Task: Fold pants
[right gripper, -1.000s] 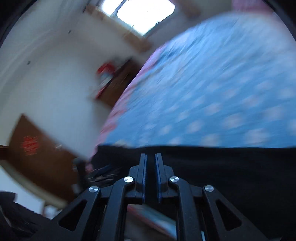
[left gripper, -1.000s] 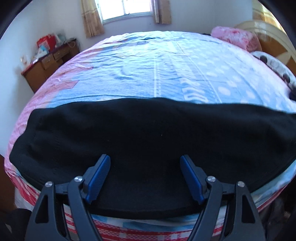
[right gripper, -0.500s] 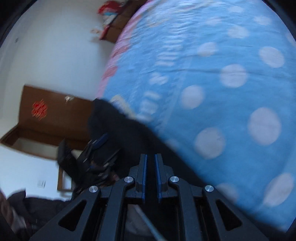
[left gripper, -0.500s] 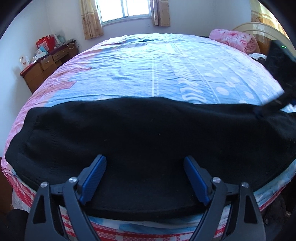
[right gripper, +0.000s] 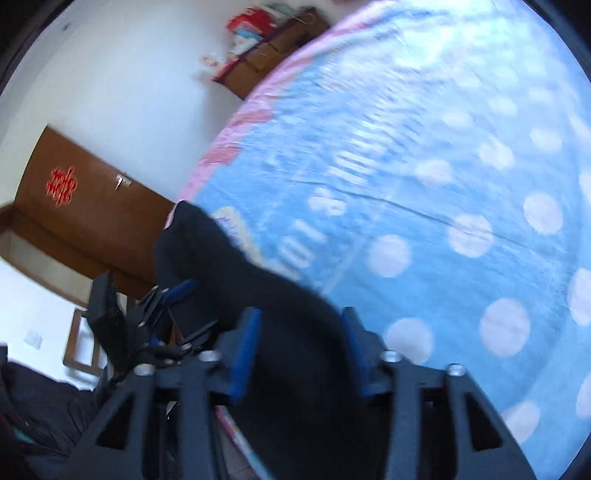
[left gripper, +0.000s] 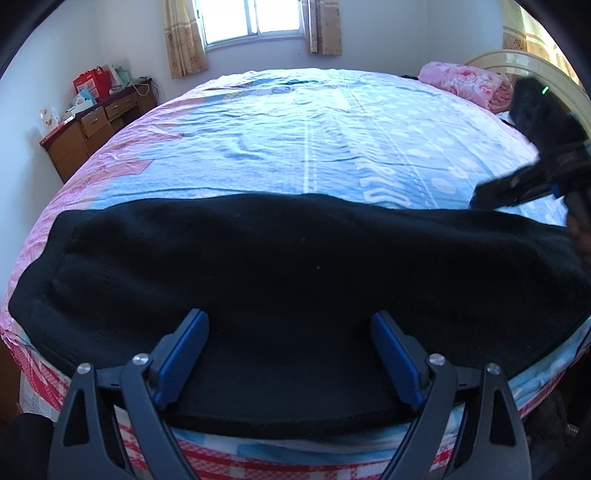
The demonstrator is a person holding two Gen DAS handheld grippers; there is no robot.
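Black pants (left gripper: 295, 266) lie stretched left to right along the near edge of the bed (left gripper: 314, 140). My left gripper (left gripper: 290, 321) hangs open over their near hem, its blue pads (left gripper: 184, 350) wide apart with only flat cloth below. My right gripper (left gripper: 491, 194) shows at the right edge of the left wrist view, at the far edge of the pants' right end. In the right wrist view the right gripper (right gripper: 300, 317) has its jaws opening, with the black pants (right gripper: 295, 350) between them. The left gripper (right gripper: 173, 291) shows beyond, to the left.
A blue spotted sheet with pink borders covers the bed. A pink pillow (left gripper: 465, 81) and a headboard (left gripper: 524, 66) are at the far right. A wooden dresser (left gripper: 96, 125) with clutter stands by the left wall, under a curtained window (left gripper: 255, 22). A brown door (right gripper: 81, 206) is behind.
My right gripper swung to the pants' right end and its jaws parted from shut, with cloth between them. The left gripper stayed in place and its jaws widened a little.
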